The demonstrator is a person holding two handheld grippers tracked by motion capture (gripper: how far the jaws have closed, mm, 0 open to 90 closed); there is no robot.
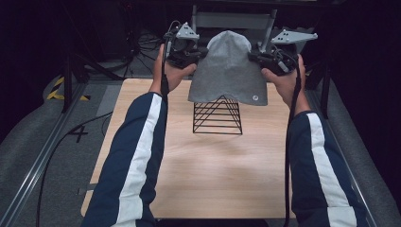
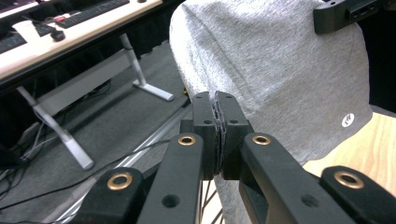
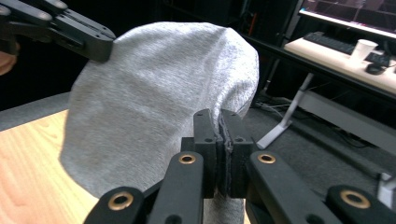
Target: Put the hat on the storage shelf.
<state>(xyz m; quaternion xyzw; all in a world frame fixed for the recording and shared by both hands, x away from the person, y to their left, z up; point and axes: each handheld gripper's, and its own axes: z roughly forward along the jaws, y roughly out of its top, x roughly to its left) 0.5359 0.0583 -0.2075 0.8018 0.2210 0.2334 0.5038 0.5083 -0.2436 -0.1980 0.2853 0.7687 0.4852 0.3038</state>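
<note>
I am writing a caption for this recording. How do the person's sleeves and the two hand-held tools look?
Both sleeves are dark navy with a broad white stripe along the arm: left sleeve, right sleeve. The left tool and the right tool are black, each topped by a grey three-cornered plate, with a black cable trailing back. Their black jaws carry brass-coloured rivets at the joints.

No legible text; small round white logo (image 2: 348, 120) on grey beanie (image 2: 280, 70) unreadable

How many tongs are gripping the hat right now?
2. The left tongs pinch the hat at its left edge, the right tongs at its right edge. It hangs over the wire rack.
</note>
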